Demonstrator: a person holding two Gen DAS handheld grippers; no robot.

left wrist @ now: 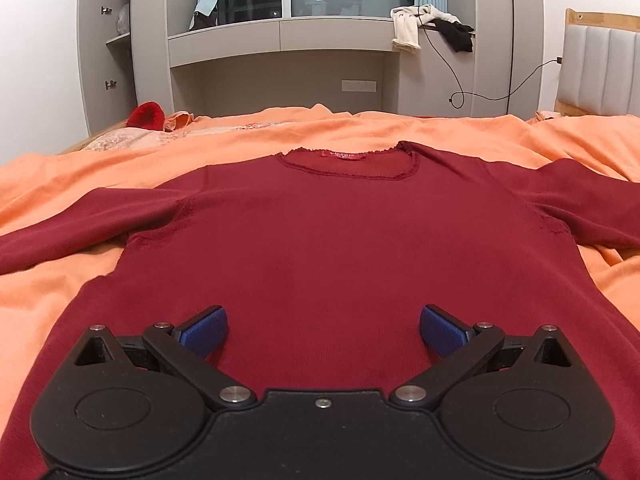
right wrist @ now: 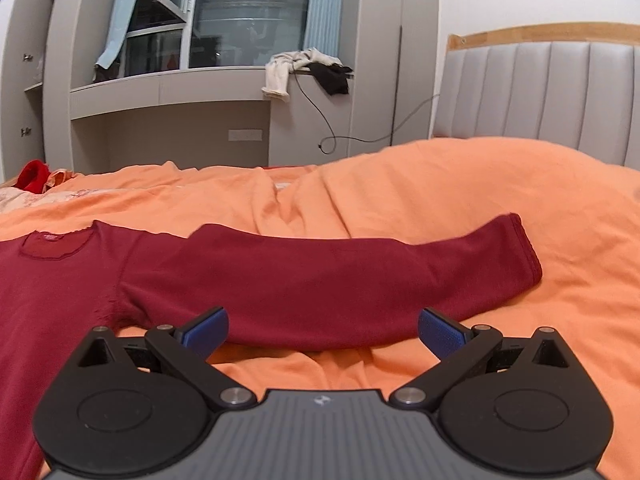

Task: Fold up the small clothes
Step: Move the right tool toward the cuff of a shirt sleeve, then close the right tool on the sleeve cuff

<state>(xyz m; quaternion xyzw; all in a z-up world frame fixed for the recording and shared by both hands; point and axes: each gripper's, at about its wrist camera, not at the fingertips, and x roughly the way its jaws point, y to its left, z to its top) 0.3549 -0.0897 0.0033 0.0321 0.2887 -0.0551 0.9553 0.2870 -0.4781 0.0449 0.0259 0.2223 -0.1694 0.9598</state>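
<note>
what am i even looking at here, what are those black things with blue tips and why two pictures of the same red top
Those black things are handheld grippers, one in each of a person's hands; no robot arm is involved. Each carries a wide-angle camera looking forward along its two blue-padded fingers, hence two pictures. The left gripper looks along the body of a dark red long-sleeved top towards its neckline. The right gripper looks at that top's sleeve, stretched out sideways. The top lies flat and unfolded on an orange bedspread. Both grippers are wide open and hold nothing. Behind are a grey window ledge with other clothes and a padded headboard.
</note>
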